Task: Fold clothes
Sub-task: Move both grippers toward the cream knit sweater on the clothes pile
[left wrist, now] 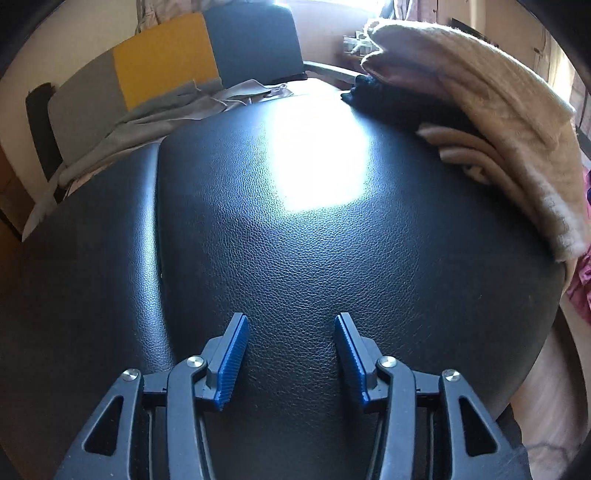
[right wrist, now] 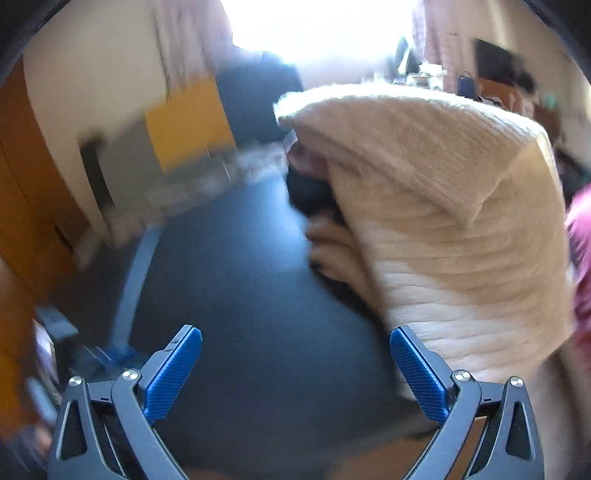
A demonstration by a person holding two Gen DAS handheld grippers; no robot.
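A beige knitted garment (left wrist: 491, 122) lies heaped at the right side of a black leather surface (left wrist: 295, 258), with a dark garment (left wrist: 391, 99) tucked under it. In the right wrist view the beige garment (right wrist: 443, 206) fills the right half, close to the right fingertip. My left gripper (left wrist: 291, 323) is open and empty over the bare leather. My right gripper (right wrist: 295, 338) is open wide and empty, just left of the beige garment. The right wrist view is blurred by motion.
A grey cloth (left wrist: 155, 110) lies crumpled at the far left edge of the leather surface, in front of grey and yellow cushions (left wrist: 162, 62). A pink cloth (left wrist: 581, 284) shows at the right edge. A bright window (right wrist: 317, 26) glares behind.
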